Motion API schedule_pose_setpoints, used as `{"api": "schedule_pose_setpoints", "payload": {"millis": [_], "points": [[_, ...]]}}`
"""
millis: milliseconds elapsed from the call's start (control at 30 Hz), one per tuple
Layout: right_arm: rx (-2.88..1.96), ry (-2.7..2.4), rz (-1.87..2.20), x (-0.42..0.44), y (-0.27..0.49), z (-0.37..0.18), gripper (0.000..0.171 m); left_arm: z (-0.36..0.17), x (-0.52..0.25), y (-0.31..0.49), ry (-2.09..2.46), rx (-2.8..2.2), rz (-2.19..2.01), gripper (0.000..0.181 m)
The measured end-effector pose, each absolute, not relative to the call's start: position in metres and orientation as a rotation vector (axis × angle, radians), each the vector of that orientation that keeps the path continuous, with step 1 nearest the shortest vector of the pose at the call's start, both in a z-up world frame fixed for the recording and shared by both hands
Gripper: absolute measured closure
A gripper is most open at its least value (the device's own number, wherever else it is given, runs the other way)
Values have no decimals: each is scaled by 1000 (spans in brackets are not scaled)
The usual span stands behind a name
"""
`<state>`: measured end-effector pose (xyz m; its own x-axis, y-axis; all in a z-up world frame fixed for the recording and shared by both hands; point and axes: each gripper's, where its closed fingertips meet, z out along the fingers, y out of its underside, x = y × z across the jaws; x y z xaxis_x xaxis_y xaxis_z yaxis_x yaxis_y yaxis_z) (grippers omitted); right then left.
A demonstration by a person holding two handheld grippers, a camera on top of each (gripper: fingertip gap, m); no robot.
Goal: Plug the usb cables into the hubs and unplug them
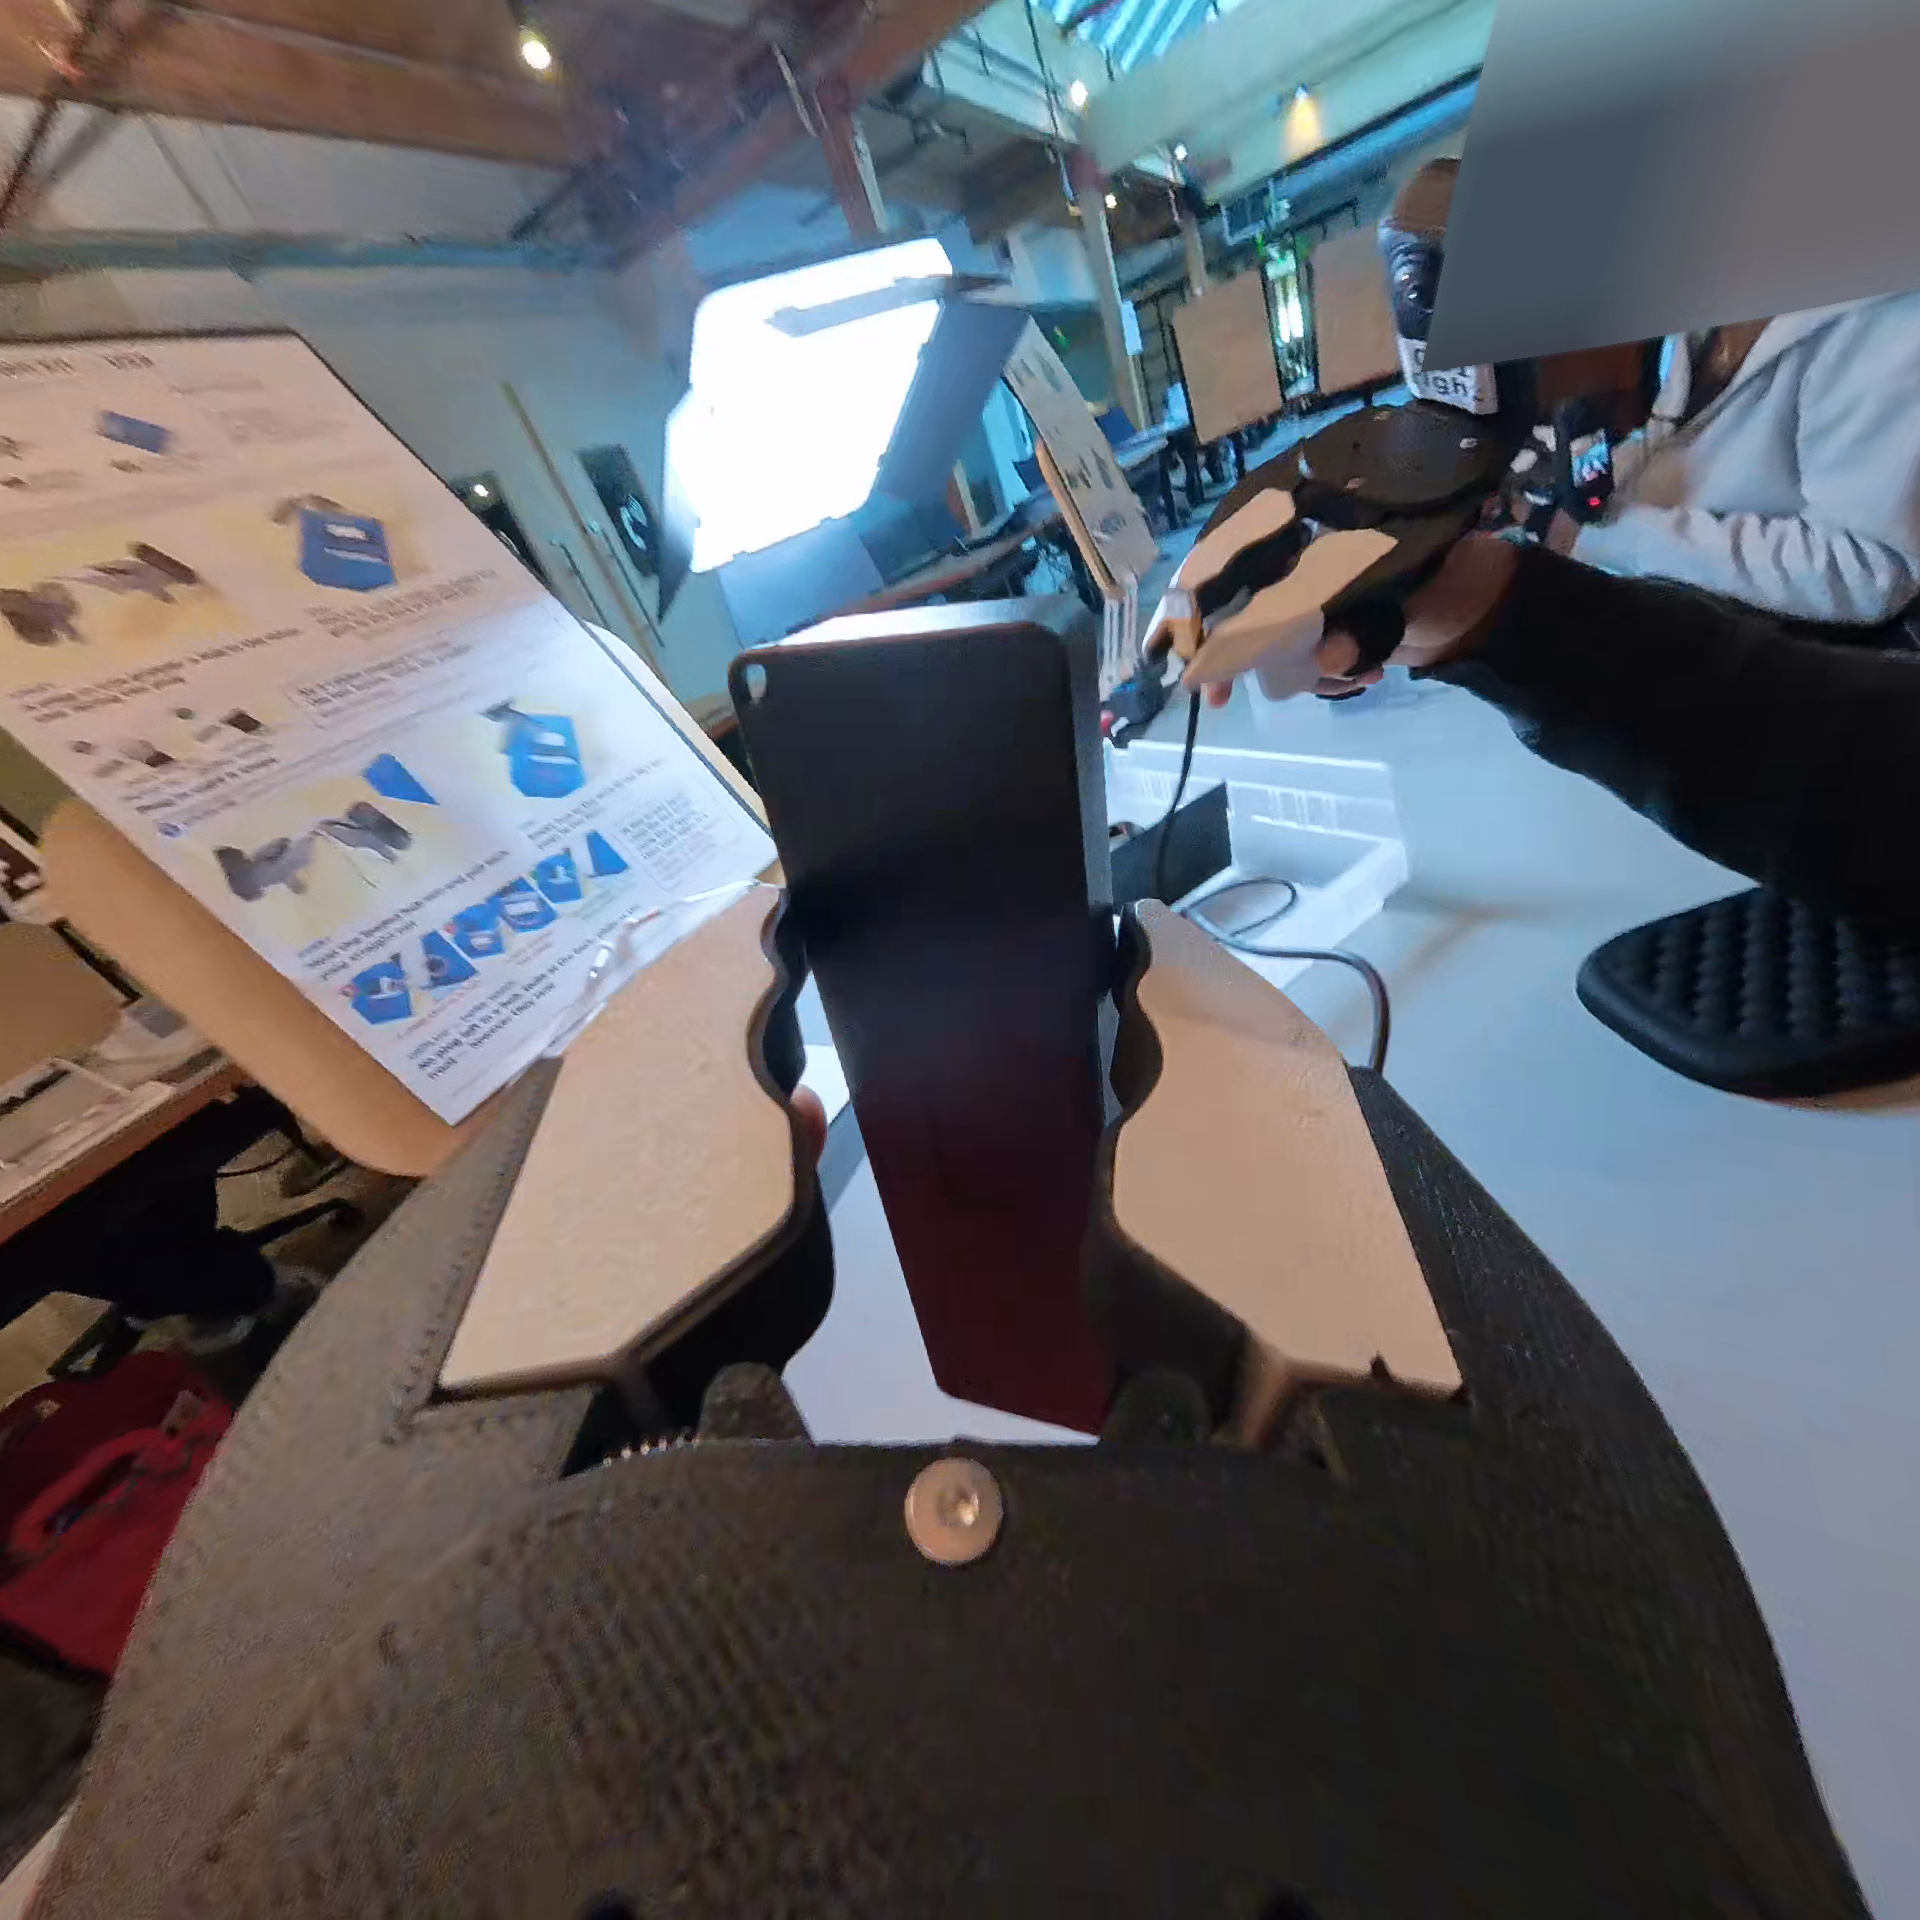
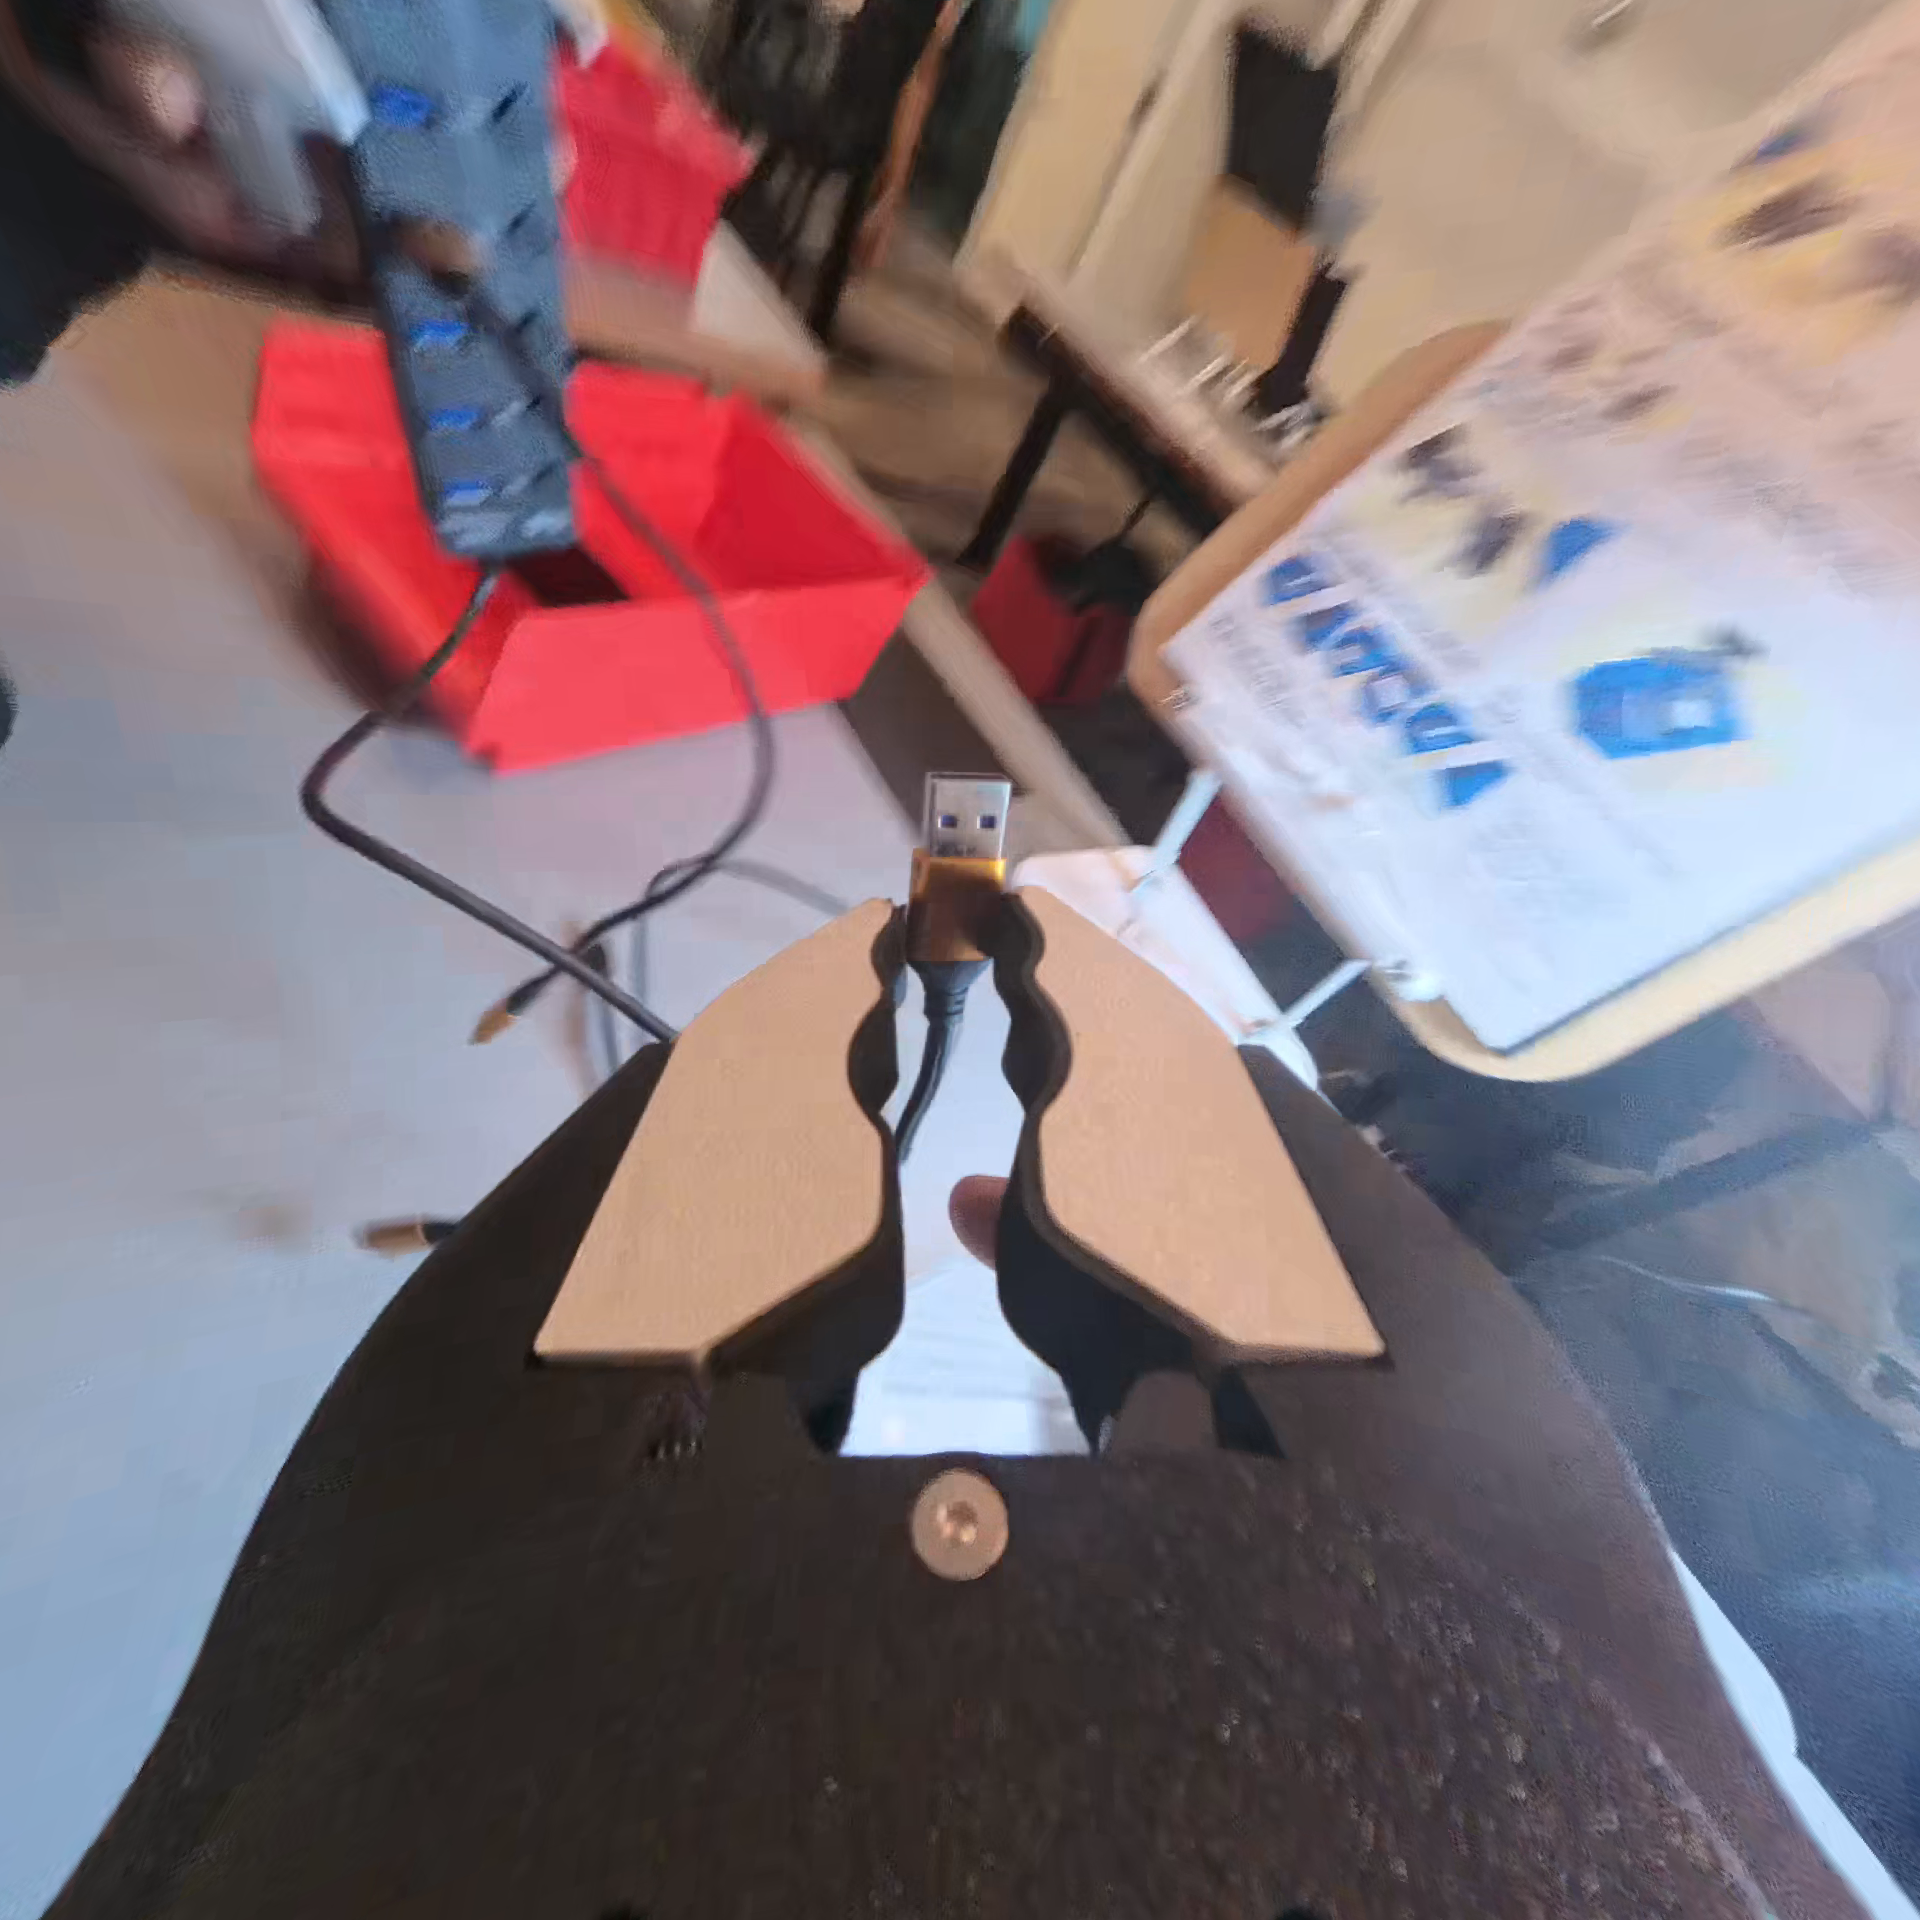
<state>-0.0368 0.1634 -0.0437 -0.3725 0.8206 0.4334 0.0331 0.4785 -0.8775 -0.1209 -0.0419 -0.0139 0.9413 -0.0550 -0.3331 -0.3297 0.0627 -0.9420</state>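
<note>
My left gripper [image 1: 951,925] is shut on a long black USB hub [image 1: 925,831] and holds it upright above the white table; its plain back faces the camera. The same hub [image 2: 468,312] shows in the right wrist view at upper left, with several blue ports facing me and a black cord hanging from its lower end. My right gripper [image 2: 951,904] is shut on a USB cable plug [image 2: 961,847] with a gold-brown body and a silver tip that points forward past the fingertips. The right gripper also shows in the left wrist view [image 1: 1195,639], to the right of the hub and apart from it.
A red bin [image 2: 665,582] sits on the white table [image 2: 156,935] behind the hub. Loose black cables [image 2: 468,894] with gold plugs lie on the table. An instruction board [image 1: 343,675] leans at the left. A white tray [image 1: 1309,831] and a black textured pad [image 1: 1756,987] lie at the right. Across from one pair of fingers to the other is roughly 25 cm.
</note>
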Motion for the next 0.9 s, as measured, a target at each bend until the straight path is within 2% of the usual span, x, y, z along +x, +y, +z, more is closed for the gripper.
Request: {"api": "schedule_pose_setpoints", "payload": {"millis": [133,200,267,467,600,667,767,900], "points": [[-751,-1277,1022,-3,227,28,155,-7,-127,-41,270,-1479,255,123],[-785,-1153,967,11,255,40,155,-9,-131,-36,243,-1489,275,123],[-855,-1161,826,11,280,28,155,-10,-128,-33,246,-1493,266,123],[-1137,-1575,501,-18,307,-69,155,-8,-117,-28,271,-1490,268,123],[-1336,-1600,238,-6,339,-98,155,-9,-118,-26,266,-1492,263,123],[-1520,-1558,47,16,366,-114,144,-11,-118,-24,262,-1498,254,123],[-1594,-1454,-52,31,389,-112,129,-15,-115,-18,270,-1513,245,123],[-1419,-1465,224,3,348,-83,130,-23,-107,-8,301,-1543,226,123]]}}
